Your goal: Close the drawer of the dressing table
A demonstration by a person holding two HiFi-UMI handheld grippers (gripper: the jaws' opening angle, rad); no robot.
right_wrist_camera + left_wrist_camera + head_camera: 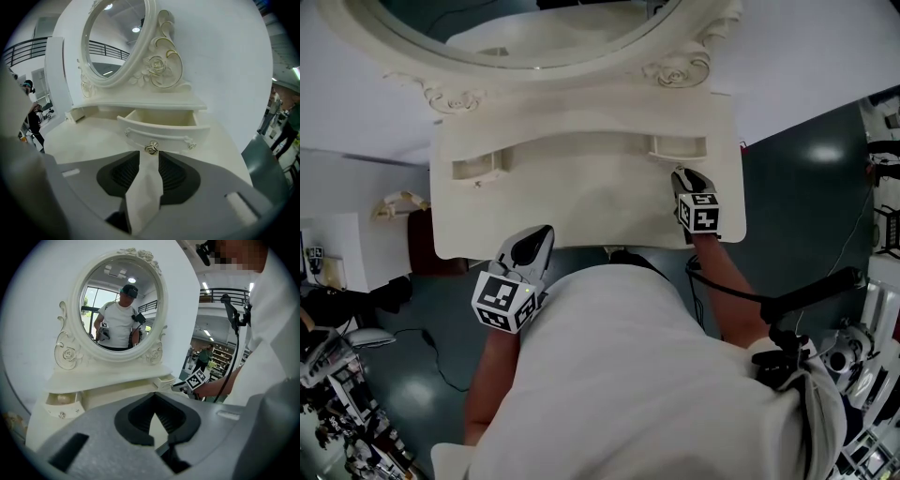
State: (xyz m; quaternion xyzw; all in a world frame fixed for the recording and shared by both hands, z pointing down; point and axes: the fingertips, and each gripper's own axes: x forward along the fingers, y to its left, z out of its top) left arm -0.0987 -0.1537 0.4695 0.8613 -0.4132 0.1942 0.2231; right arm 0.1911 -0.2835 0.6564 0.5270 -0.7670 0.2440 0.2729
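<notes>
The cream-white carved dressing table [581, 211] stands against a white wall, its oval mirror [534, 37] at the far side. At the far right of the surface [89, 138], the small cream drawer [161, 130] is pulled out, its inside open to view, under a narrow shelf. The right hand-held gripper [149, 161] sits just in front of it, released, jaws apart and nothing between the pads; the rose-shaped metal knob [151, 147] lies just beyond the jaw tips. The left hand-held gripper [534, 242] hovers at the table's near left edge, clenched on nothing, tips together. A second small drawer [61, 406] at the far left also stands open.
</notes>
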